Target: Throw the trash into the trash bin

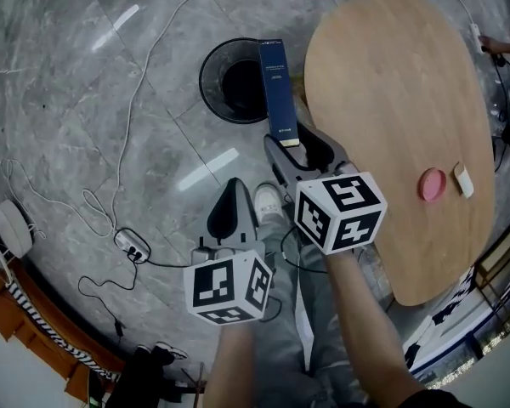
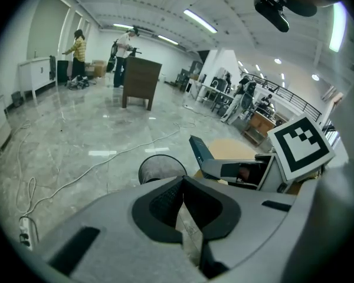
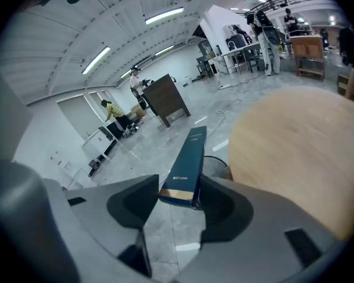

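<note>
Above a grey marble-tiled floor (image 1: 85,66), a long, dark blue cardboard box (image 1: 274,83) is held by its near end between the jaws of the right gripper (image 1: 296,150), which are closed against its sides. In the head view, the box's far end is seen across the right side of the opening of a round black mesh trash bin (image 1: 211,75), which is stood on the floor just beside an oval light-wood table (image 1: 391,100). The left gripper (image 1: 235,187) is carried nearer to the person, its jaws pressed together with nothing between them. On the table, a pink round disc (image 1: 433,184) and a small white block (image 1: 464,179) are seen side by side, well apart from the bin.
</note>
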